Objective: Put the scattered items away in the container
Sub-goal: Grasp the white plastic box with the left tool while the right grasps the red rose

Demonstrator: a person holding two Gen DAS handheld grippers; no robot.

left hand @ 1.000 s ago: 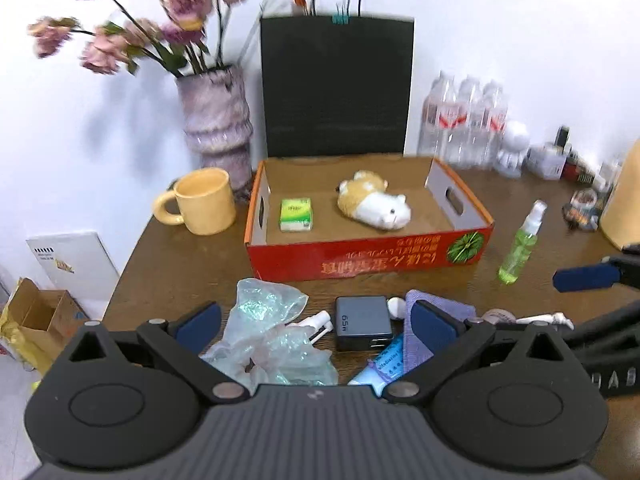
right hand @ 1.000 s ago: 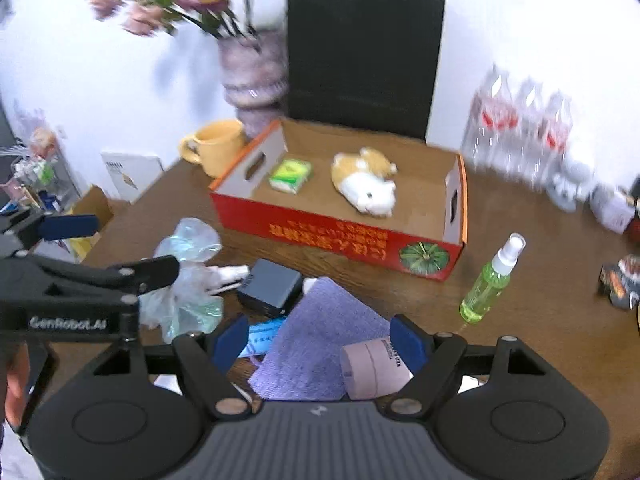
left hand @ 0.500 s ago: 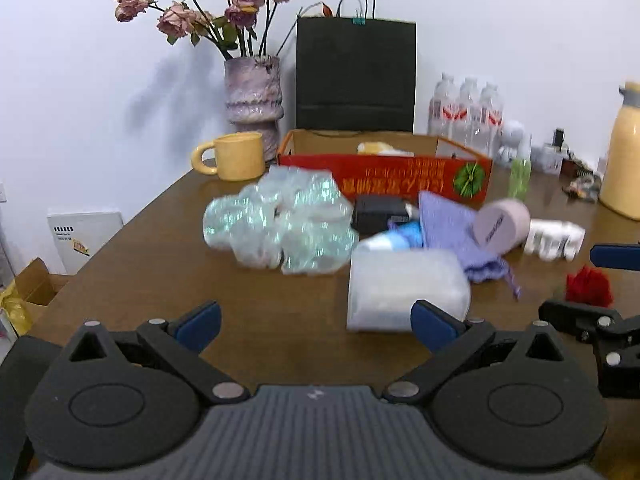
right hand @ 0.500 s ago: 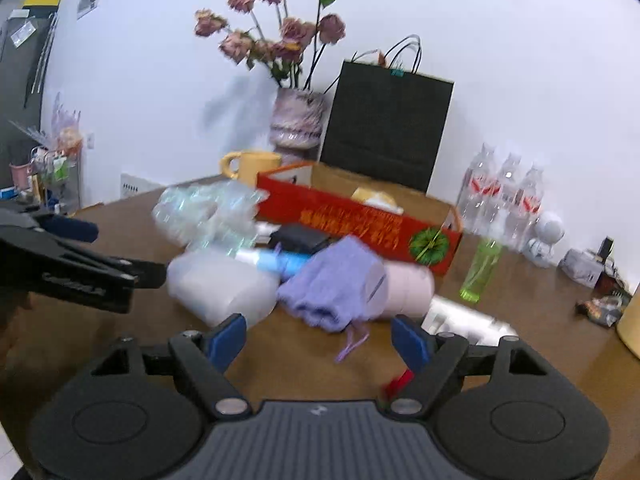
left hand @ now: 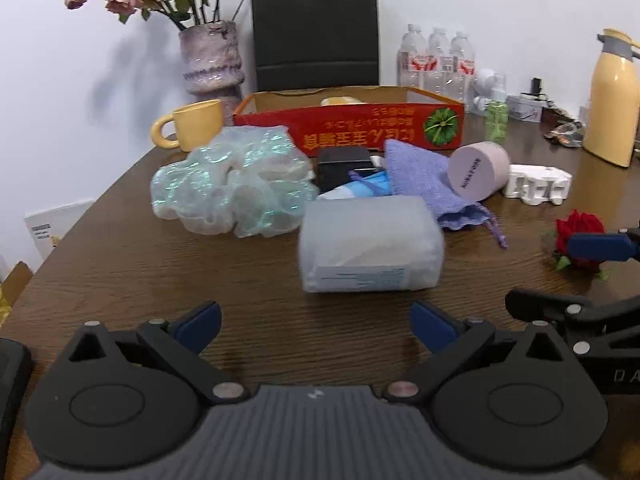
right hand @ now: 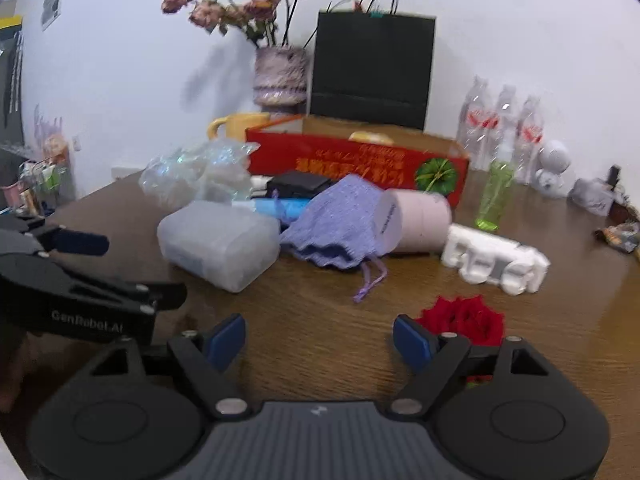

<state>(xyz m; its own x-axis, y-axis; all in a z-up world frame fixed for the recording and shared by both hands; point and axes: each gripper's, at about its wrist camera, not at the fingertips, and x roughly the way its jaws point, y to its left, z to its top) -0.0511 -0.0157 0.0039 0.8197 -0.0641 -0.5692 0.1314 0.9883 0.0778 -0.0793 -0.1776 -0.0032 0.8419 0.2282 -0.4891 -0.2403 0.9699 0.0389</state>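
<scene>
Both tongs hang low over the near edge of the table (left hand: 120, 264), jaws spread wide with nothing between them: the left tongs (left hand: 316, 322) face a frosted plastic pack (left hand: 370, 244), the right tongs (right hand: 320, 340) sit just beside a red rose (right hand: 460, 318). Beyond lie a crumpled clear bag (left hand: 232, 186), a purple pouch (right hand: 340, 224), a pink tube (right hand: 416, 220) and a white foam block (right hand: 496, 258). Farther back, toward the far edge, stands the red cardboard box (left hand: 360, 128), with a yellow mug (left hand: 192, 126) to its left
</scene>
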